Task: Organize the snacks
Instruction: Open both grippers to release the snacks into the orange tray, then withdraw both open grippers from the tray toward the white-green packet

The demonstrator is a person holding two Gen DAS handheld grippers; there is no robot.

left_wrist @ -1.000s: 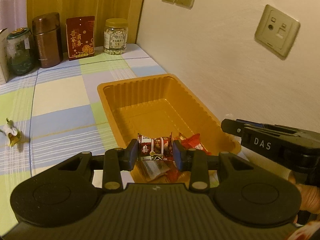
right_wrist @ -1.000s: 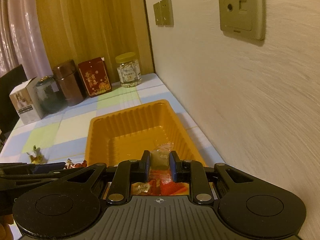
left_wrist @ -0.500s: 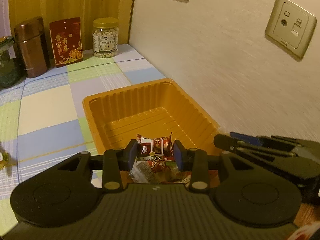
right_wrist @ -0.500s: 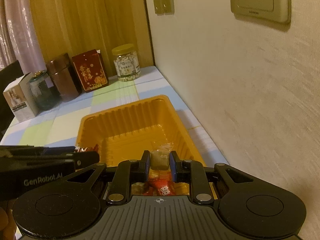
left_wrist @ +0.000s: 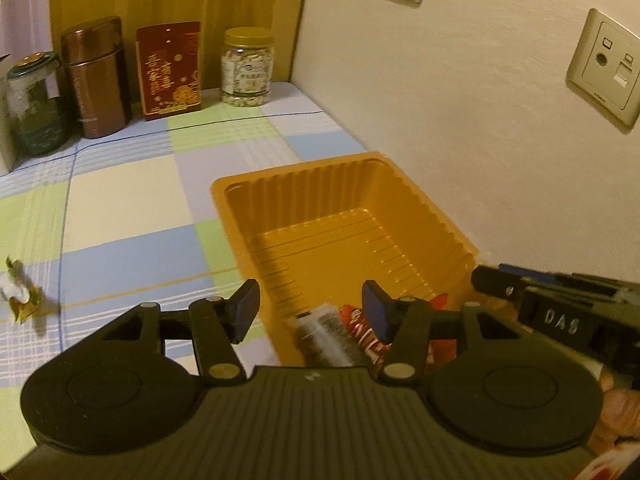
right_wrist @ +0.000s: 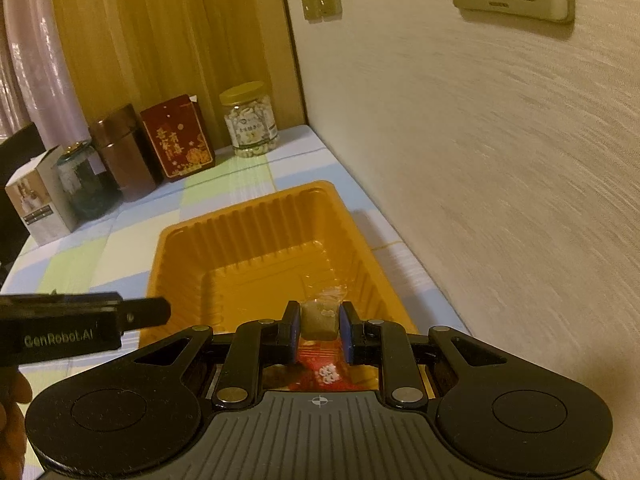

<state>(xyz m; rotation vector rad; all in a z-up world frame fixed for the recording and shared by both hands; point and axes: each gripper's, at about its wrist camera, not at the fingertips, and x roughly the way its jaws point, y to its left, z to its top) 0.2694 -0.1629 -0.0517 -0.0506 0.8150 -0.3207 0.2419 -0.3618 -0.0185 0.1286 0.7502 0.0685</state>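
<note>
I am seeing my left gripper [left_wrist: 310,308] over the near end of the orange tray [left_wrist: 304,184], its jaws just opening with nothing between them and wrapped snacks [left_wrist: 340,332] lying below. My right gripper [right_wrist: 319,322] is clamping a brown candy [right_wrist: 318,320] above the tray. Beyond the tray, jars [right_wrist: 250,120] are standing.

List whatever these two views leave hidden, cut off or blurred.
- Snacks at the orange tray's near end: left wrist view, partly hidden by the left claw, blurred.
- Same pile, right wrist view: hidden behind the right claw holding a clear-wrapped candy.
- Green-wrapped candy: blurred.
</note>
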